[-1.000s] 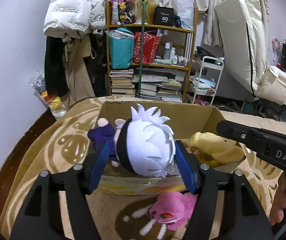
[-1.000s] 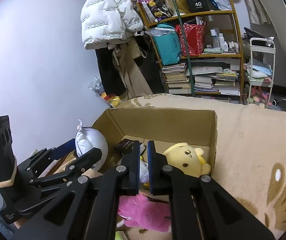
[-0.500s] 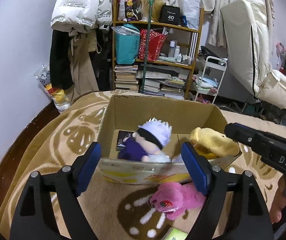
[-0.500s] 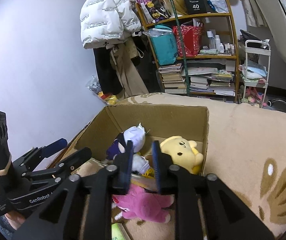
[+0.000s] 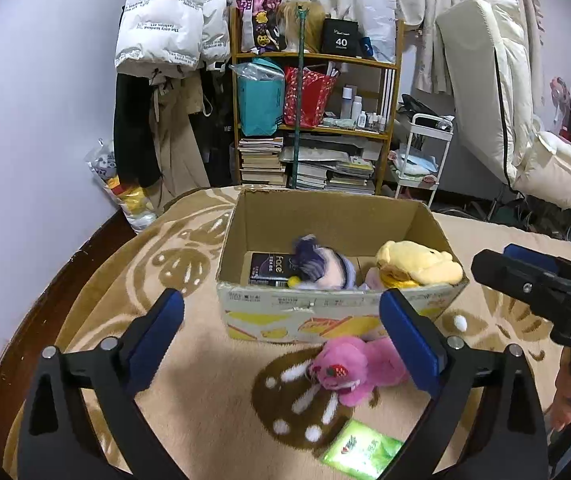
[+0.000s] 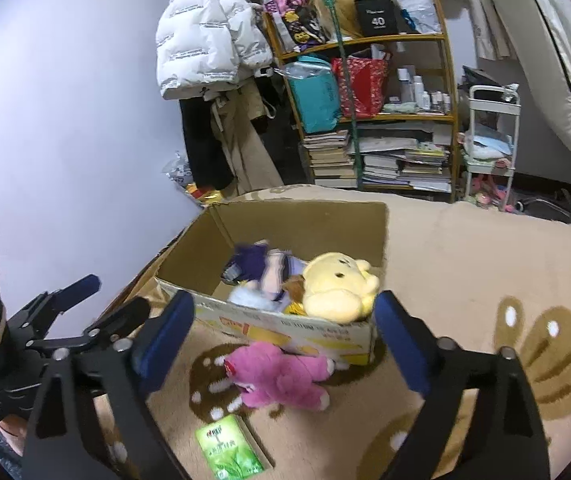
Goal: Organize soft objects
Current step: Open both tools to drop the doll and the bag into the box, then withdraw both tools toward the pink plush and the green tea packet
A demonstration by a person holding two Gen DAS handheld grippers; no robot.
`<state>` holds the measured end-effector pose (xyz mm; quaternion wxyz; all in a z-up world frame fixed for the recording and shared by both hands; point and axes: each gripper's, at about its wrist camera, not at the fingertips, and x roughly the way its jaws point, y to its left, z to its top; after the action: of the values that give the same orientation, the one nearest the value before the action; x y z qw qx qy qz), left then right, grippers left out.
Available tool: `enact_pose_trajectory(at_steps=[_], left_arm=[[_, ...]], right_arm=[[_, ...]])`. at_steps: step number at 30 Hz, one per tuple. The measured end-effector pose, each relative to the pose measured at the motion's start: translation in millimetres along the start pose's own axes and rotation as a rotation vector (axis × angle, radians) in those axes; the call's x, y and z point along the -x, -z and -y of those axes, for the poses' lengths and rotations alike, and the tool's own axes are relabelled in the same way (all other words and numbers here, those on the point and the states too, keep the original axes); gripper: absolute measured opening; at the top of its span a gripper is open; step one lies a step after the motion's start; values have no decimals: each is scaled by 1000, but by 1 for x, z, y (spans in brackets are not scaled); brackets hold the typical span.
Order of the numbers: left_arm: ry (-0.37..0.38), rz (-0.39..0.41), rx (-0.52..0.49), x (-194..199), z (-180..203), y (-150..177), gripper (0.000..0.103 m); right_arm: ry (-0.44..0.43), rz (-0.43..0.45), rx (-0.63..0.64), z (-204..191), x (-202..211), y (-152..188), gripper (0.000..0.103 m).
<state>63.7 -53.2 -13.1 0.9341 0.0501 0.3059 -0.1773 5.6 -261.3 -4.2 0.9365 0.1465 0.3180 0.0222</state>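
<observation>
Both our left gripper (image 5: 281, 336) and right gripper (image 6: 285, 338) are opening, nothing between the jaws. The purple doll (image 5: 321, 266) lies in the cardboard box (image 5: 325, 308). Next, we judge: grasp the pink plush (image 6: 277, 372) on the blanket just beside the box.

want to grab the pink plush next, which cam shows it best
The right wrist view: the pink plush lies whole and unblocked on the blanket, in front of the cardboard box. In the left wrist view the pink plush is partly hidden behind the left gripper's finger.

Pale wall (image 5: 37, 120), crowded wooden shelf (image 5: 313, 120), patterned beige rug (image 5: 205, 380).
</observation>
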Motion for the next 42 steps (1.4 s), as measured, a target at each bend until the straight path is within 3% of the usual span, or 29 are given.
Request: enact_pose_trajectory(at_steps=[17, 23, 31, 42], left_arm=[[-54, -96, -132, 34, 19, 33, 99], [1, -133, -156, 30, 24, 41, 99], [19, -200, -172, 12, 29, 50, 99], [105, -345, -173, -19, 36, 65, 99]], right_arm=[[64, -62, 30, 2, 32, 22, 103], [79, -111, 25, 4, 31, 29, 103], [82, -190, 21, 9, 20, 36, 103], [95, -284, -11, 20, 2, 45, 103]])
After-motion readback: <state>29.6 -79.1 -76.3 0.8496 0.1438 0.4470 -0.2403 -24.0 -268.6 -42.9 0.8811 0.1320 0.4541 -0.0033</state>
